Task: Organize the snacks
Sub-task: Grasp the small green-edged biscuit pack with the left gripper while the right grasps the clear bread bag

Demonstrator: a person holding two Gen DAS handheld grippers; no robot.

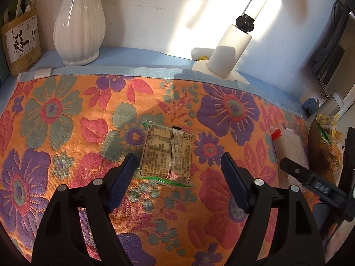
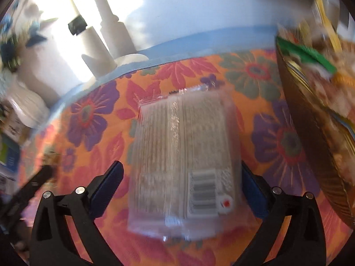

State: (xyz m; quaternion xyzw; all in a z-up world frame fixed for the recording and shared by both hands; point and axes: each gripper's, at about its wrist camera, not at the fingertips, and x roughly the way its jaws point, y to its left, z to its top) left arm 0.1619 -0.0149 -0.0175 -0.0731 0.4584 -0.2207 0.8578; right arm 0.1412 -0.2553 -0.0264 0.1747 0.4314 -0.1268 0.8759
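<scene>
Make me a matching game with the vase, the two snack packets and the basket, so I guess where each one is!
Things:
1. white vase
2. packet with green edges
3. clear packet with barcode
4. snack basket

Places:
A. between the open right tongs
B. far right on the cloth
C. back left, near the wall
D. just ahead of the open left tongs

Pairs: 1-C, 2-D, 3-A, 4-B

surface: blue table [image 1: 137,52] under floral towel [image 1: 66,119] | on towel: green-edged pack [image 1: 167,153] lying ahead between the left fingers; clear pack [image 2: 184,166] lying between the right fingers; brown basket [image 2: 310,146] to its right | on table, behind the towel: vase [image 1: 79,20], lamp base [image 1: 221,66]
</scene>
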